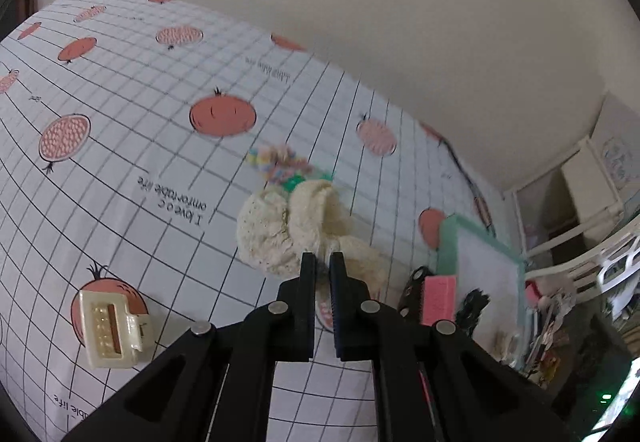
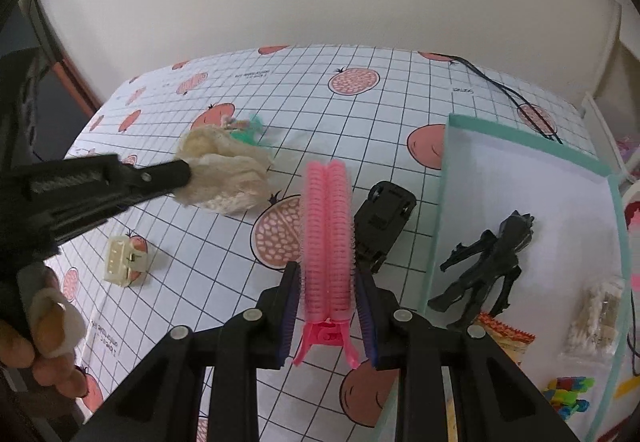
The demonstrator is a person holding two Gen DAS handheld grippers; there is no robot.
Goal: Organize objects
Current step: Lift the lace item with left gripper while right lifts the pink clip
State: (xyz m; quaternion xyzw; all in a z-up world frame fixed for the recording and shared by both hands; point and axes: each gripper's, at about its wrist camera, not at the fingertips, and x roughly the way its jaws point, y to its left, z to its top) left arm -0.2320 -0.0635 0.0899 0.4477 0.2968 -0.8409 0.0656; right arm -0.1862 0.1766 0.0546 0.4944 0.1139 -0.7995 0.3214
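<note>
Fruit-print bench (image 2: 360,114): left gripper (image 1: 323,262) jaws pinch only an edge of the floppy cream cloth (image 1: 280,230); it could slip. Right gripper (image 2: 326,278) jaws squeeze the pink bristly hair roller clip (image 2: 327,238).

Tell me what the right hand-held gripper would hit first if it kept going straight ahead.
Probably bare tablecloth, hedged since depth is unclear. The right hand-held gripper holds the pink hair roller; the black toy car sits just right of that line.

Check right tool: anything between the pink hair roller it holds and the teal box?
Nothing visible blocks it. The right tool grips the pink hair roller; the teal box sits open just to its right. The black toy car lies on the table beside the box wall, below the roller's likely path.
</note>
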